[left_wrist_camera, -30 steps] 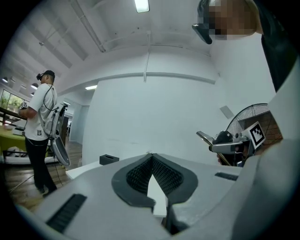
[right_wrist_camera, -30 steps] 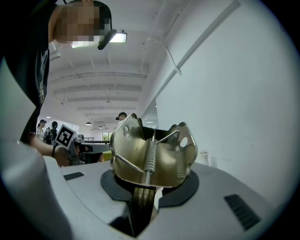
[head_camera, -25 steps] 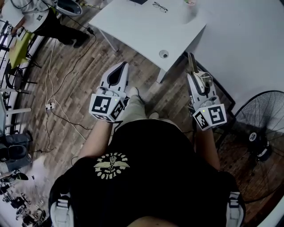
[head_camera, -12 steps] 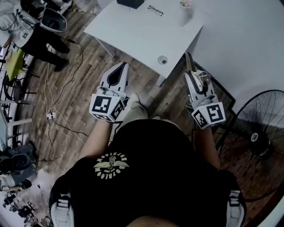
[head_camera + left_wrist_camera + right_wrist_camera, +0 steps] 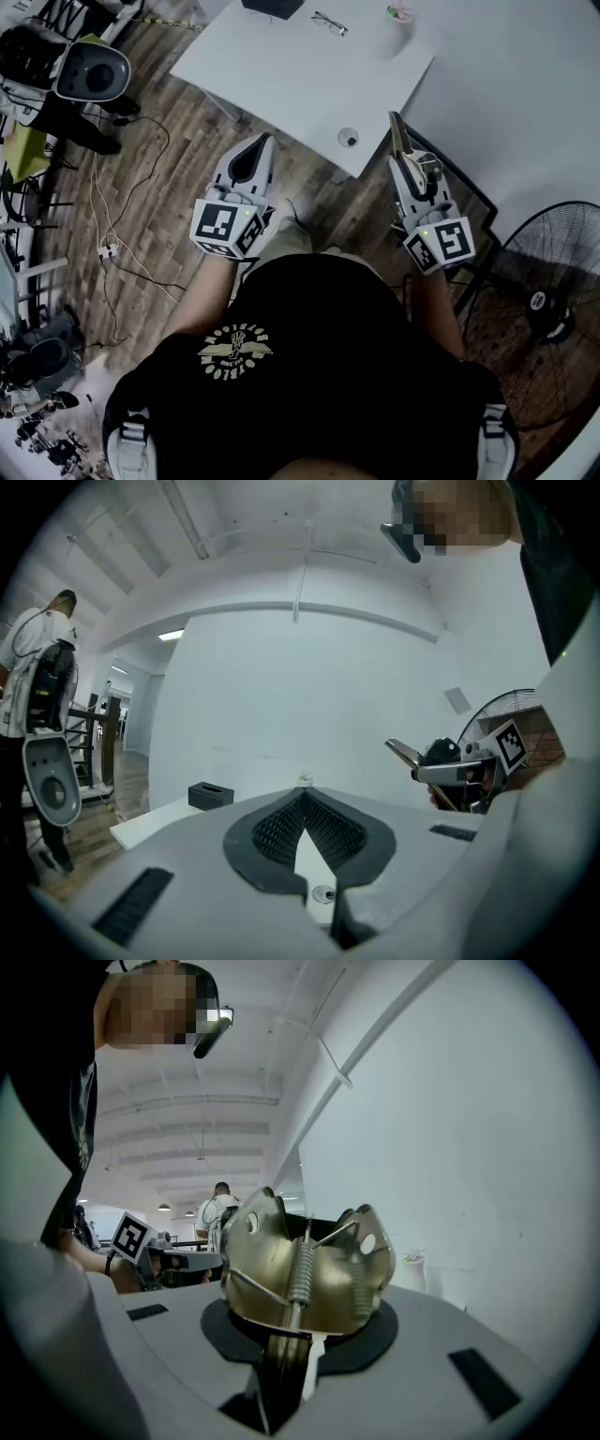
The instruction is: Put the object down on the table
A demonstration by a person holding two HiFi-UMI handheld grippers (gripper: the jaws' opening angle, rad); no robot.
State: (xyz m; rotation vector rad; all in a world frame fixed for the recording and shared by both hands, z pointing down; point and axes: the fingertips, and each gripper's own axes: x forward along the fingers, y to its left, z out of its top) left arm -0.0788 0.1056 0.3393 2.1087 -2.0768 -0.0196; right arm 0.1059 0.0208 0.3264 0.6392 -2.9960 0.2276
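Metal clip is sitting clamped between the right gripper's jaws, at 1 o'clock in head view, just beside the white table's edge. Left gripper, at 11 o'clock, is holding its jaws together, empty.

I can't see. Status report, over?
Left gripper shut, empty. Right gripper shut on metal clip. Clip not on table yet. Small round thing near its edge.

Black T-shirt, pale emblem; white hand-held grippers, black-and-white marker cubes.
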